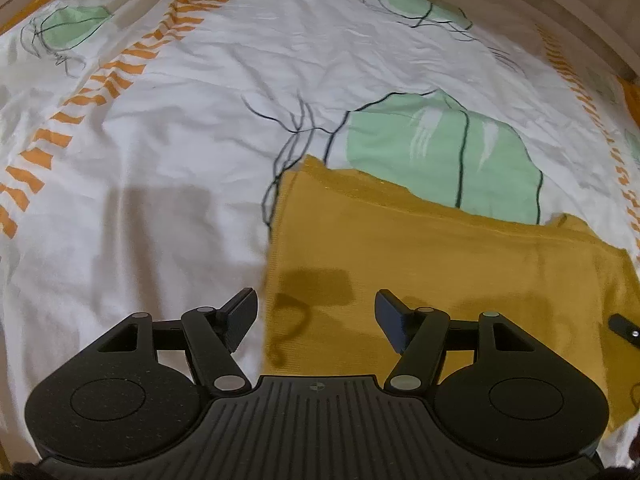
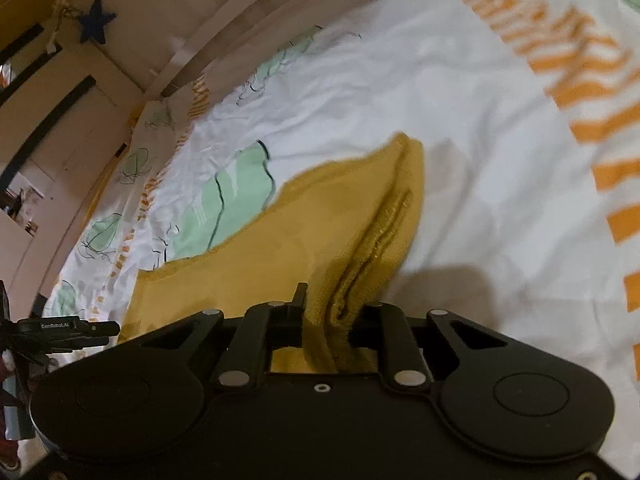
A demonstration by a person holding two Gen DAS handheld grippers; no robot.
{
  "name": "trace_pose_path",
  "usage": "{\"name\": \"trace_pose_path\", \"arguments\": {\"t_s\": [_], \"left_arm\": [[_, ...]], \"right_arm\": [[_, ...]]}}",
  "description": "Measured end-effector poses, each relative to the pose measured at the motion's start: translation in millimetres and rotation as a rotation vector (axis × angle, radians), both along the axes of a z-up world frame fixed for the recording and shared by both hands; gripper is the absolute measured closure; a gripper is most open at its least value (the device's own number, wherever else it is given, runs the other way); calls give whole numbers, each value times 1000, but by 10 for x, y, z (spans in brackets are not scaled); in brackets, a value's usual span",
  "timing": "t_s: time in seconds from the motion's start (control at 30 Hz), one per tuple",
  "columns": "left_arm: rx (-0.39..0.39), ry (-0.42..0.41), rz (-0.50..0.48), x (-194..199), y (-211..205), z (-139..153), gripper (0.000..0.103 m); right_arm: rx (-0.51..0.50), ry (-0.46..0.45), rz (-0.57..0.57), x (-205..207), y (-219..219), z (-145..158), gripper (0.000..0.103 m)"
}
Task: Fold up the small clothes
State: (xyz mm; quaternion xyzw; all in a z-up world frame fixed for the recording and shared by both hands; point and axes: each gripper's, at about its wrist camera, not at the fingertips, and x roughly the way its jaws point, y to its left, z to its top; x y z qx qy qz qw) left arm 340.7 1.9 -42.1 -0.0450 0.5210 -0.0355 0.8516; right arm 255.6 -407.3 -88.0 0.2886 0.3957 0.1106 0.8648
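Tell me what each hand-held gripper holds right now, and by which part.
The right hand-held gripper is shut on the mustard garment, pinching a bunched, layered edge. The left hand-held gripper is open above it and holds nothing.

I see a bed under a white cover (image 1: 192,128) printed with green leaves and orange stripes. A pale wooden rail (image 2: 224,28) borders it, a blue star (image 2: 95,21) hanging beyond.

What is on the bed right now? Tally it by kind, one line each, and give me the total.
Mustard-yellow garment: 1, bunched between the fingers of the right gripper
White patterned bedsheet: 1
Grippers: 2, the right one plus the left gripper, open above the garment's edge
Total: 4
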Motion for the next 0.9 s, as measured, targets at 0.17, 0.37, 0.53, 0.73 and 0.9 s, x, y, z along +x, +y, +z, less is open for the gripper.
{"name": "trace_pose_path", "arguments": {"t_s": [0.17, 0.37, 0.53, 0.73, 0.9], "left_arm": [[-28, 20, 34, 26, 222, -16, 39], [-21, 21, 72, 41, 451, -1, 39], [-39, 19, 96, 44, 591, 23, 39], [-54, 10, 107, 31, 734, 63, 39], [-56, 6, 128, 22, 850, 73, 39]], "right_arm": [[-68, -10, 15, 29, 285, 280, 79], [-100, -26, 58, 128, 717, 522, 79], [-100, -32, 99, 221, 1141, 581, 79], [-108, -26, 160, 268, 1661, 579, 80], [-155, -24, 184, 285, 2037, 509, 80]]}}
